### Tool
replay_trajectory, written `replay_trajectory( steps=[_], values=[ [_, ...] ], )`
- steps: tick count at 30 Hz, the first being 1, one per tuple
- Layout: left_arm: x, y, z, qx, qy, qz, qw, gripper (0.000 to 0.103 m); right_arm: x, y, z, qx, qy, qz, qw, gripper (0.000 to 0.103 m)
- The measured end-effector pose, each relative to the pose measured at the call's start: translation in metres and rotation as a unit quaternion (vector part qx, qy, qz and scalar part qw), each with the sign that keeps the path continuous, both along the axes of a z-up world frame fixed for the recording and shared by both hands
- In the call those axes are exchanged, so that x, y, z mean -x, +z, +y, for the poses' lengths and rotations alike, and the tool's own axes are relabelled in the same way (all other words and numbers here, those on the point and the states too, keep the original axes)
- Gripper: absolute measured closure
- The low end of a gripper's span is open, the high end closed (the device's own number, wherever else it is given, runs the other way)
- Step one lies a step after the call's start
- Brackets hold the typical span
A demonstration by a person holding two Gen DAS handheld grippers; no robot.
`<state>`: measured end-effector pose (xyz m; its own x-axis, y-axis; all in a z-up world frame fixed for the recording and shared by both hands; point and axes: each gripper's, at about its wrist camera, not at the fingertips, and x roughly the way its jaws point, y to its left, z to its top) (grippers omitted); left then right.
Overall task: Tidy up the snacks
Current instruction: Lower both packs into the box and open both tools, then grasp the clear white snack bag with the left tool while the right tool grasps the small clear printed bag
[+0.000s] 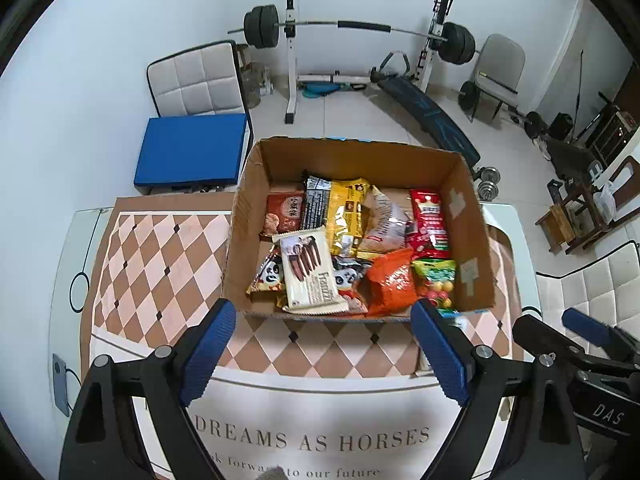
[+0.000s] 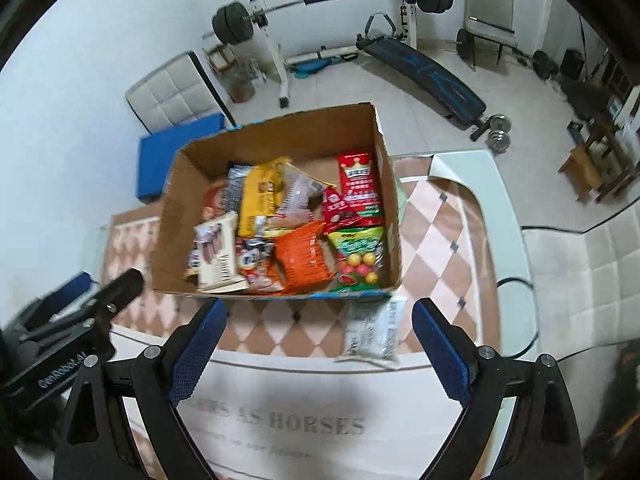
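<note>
Two grippers hang above the near edge of the table, both with fingers spread wide and nothing between them. From the right gripper [image 2: 320,344], a white packet [image 2: 372,334] lies flat on the checked tablecloth [image 2: 436,240] just ahead, toward one o'clock, outside the cardboard box [image 2: 280,128] and just beside its near wall. From the left gripper [image 1: 324,344], the box sits at twelve o'clock with its near wall close to the fingertips, and the snacks piled loose inside: a cream wafer pack [image 1: 310,270] on top at the near left, an orange bag [image 1: 390,282] beside it, a red crowned bag [image 1: 430,218] and a yellow pack [image 1: 348,210] behind. The stray packet is probably what remains to be put in. It lies flat and thin, so the fingers may scrape the cloth and drag it, or skid off the slick film. Coming down close to the box wall risks a finger catching the cardboard and shoving the box. A dropped packet could also slide off the heaped pile.
</note>
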<state>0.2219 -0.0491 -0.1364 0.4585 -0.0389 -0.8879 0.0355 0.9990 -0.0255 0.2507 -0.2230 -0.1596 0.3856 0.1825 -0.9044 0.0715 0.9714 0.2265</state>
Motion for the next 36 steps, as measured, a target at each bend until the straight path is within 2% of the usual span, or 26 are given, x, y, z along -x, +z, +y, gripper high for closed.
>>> replay_trajectory(
  steps=[3, 6, 11, 15, 19, 23, 26, 31, 33, 34, 35, 36],
  values=[
    [0.018, -0.004, -0.010, -0.006, -0.002, 0.001, 1.0000, 0.013, 0.024, -0.006, -0.019, -0.038, -0.022, 0.000, 0.999, 0.007],
    [0.029, -0.020, -0.023, -0.007, -0.006, 0.017, 0.9998, 0.013, 0.045, -0.025, -0.049, -0.059, -0.061, 0.018, 0.996, 0.007],
    [0.025, -0.069, -0.054, 0.005, -0.024, 0.083, 0.9963, 0.013, 0.071, -0.077, -0.111, -0.051, -0.143, 0.075, 0.986, 0.007],
    [0.016, -0.113, -0.090, 0.005, -0.051, 0.132, 0.9899, 0.013, 0.086, -0.121, -0.151, -0.033, -0.178, 0.122, 0.976, 0.007],
    [0.003, -0.156, -0.125, -0.005, -0.078, 0.173, 0.9818, 0.013, 0.097, -0.166, -0.177, -0.033, -0.194, 0.170, 0.966, 0.007],
    [-0.014, -0.194, -0.153, -0.005, -0.091, 0.213, 0.9729, 0.013, 0.106, -0.197, -0.190, -0.030, -0.196, 0.201, 0.959, 0.007],
    [-0.024, -0.211, -0.168, -0.001, -0.091, 0.229, 0.9691, 0.013, 0.106, -0.213, -0.195, -0.031, -0.192, 0.211, 0.958, 0.007],
    [-0.031, -0.228, -0.195, -0.017, -0.103, 0.233, 0.9668, 0.013, 0.105, -0.229, -0.201, -0.029, -0.189, 0.224, 0.956, 0.007],
    [-0.031, -0.232, -0.204, -0.021, -0.109, 0.231, 0.9665, 0.014, 0.103, -0.232, -0.202, -0.025, -0.188, 0.229, 0.955, 0.011],
    [-0.030, -0.233, -0.206, -0.024, -0.111, 0.227, 0.9672, 0.022, 0.099, -0.234, -0.202, -0.023, -0.188, 0.232, 0.954, 0.013],
    [-0.030, -0.233, -0.208, -0.029, -0.111, 0.225, 0.9675, 0.034, 0.099, -0.235, -0.203, -0.024, -0.189, 0.235, 0.953, 0.020],
    [-0.029, -0.233, -0.209, -0.031, -0.111, 0.223, 0.9679, 0.034, 0.098, -0.237, -0.204, -0.023, -0.190, 0.236, 0.953, 0.031]
  ],
)
